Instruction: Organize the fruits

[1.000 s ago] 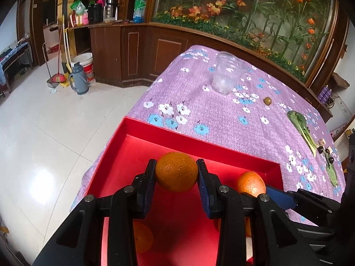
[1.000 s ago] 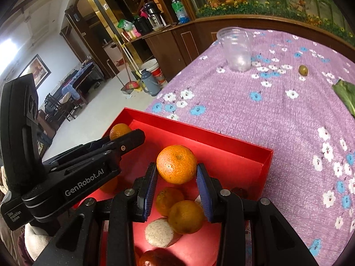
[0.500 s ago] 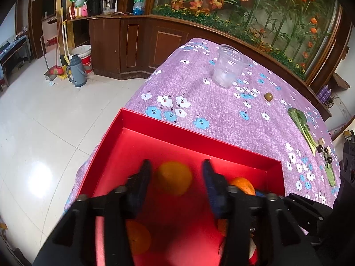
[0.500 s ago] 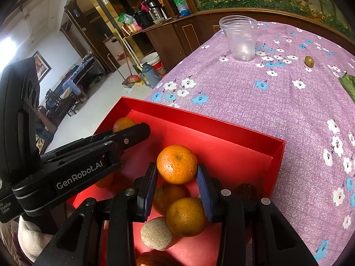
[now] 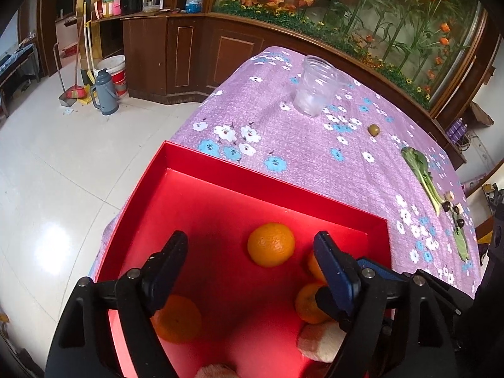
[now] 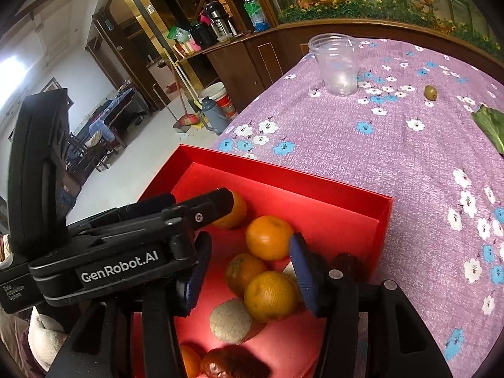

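A red box (image 5: 271, 174) sits at the near corner of the table. In the left wrist view my left gripper (image 5: 252, 249) is open above it, with an orange (image 5: 271, 244) lying loose on the box floor between the fingers. Other oranges (image 5: 176, 318) lie in the box. In the right wrist view my right gripper (image 6: 249, 267) is open over a pile of oranges (image 6: 269, 236) and a pale round fruit (image 6: 230, 318) in the red box (image 6: 283, 176). The left gripper's body (image 6: 119, 245) crosses in front.
A clear plastic cup (image 5: 316, 89) stands on the purple flowered tablecloth (image 5: 315, 145) beyond the box. A small green fruit (image 5: 374, 130) and a leafy vegetable (image 5: 420, 170) lie further right. The table edge drops to a tiled floor on the left.
Both grippers have opened and released their oranges, which now lie in the red box. Both have pulled back slightly.
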{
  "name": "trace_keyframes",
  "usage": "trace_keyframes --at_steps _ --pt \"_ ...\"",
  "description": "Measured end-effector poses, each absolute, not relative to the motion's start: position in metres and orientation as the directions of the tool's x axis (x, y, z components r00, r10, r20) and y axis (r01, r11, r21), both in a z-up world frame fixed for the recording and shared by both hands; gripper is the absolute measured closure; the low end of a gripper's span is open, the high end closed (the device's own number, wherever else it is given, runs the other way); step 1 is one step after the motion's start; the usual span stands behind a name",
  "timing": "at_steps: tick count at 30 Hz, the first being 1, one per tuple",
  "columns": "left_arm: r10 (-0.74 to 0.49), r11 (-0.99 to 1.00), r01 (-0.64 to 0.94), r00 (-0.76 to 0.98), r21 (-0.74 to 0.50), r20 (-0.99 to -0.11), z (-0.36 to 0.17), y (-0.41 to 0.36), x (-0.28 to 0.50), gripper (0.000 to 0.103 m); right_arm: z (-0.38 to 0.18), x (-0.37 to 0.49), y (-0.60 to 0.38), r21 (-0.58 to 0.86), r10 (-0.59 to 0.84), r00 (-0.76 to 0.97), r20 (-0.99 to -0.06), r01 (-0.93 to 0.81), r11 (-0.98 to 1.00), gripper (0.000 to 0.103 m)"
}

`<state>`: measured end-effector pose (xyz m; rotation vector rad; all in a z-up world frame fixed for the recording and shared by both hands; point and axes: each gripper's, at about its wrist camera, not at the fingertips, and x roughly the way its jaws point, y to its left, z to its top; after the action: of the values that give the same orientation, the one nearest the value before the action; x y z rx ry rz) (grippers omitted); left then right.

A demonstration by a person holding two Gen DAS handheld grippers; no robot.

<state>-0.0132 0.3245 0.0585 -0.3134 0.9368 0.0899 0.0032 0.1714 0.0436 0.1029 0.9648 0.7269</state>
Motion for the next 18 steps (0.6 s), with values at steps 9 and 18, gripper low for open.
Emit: trace_keyframes --at_steps 9,18 --pt "-0.079 0.939 -0.214 0.627 -0.269 -0.775 0.079 0.322 -0.049 0.021 0.06 -0.023 0.151 0.344 0.585 0.415 -0.697 -0.522 0.78 0.041" --pt "-0.036 0.92 -0.26 0.69 -0.294 -0.723 0.097 0.312 -0.108 0.021 0.071 -0.064 0.123 0.278 0.545 0.491 -0.68 -0.515 0.811 0.038"
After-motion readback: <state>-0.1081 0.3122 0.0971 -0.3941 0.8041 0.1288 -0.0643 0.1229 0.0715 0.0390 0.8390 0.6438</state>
